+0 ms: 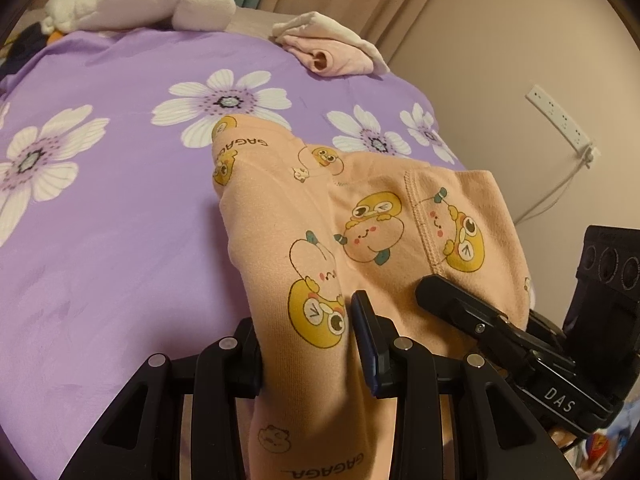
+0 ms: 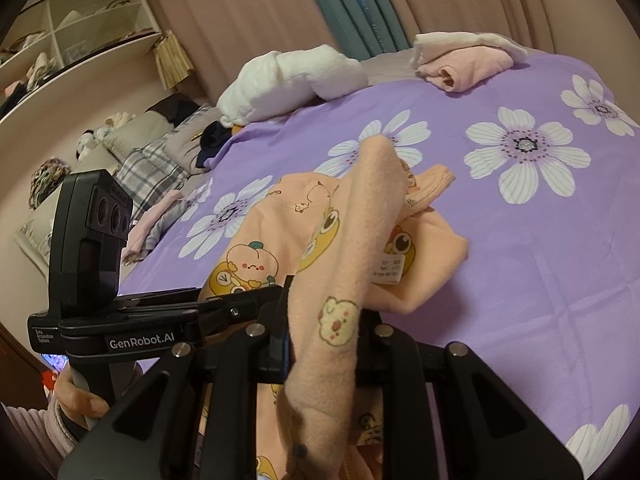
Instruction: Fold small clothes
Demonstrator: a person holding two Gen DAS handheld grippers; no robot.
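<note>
A small peach garment (image 1: 360,216) with yellow cartoon prints lies partly on the purple flowered bedspread (image 1: 120,200). My left gripper (image 1: 308,344) is shut on a fold of it, the cloth bunched between its fingers. My right gripper (image 2: 324,344) is shut on another part of the same garment (image 2: 360,216), holding a band of cloth up off the bed, a white label showing. The right gripper also shows in the left wrist view (image 1: 460,304), resting on the cloth close beside the left one. The left gripper shows in the right wrist view (image 2: 200,312).
A folded pink and white garment (image 1: 332,46) lies at the bed's far edge. A white plush bundle (image 1: 140,0) sits at the far left. A wall with a power strip (image 1: 560,120) is to the right. Pillows, clothes (image 2: 152,156) and shelves (image 2: 72,32) lie beyond the bed.
</note>
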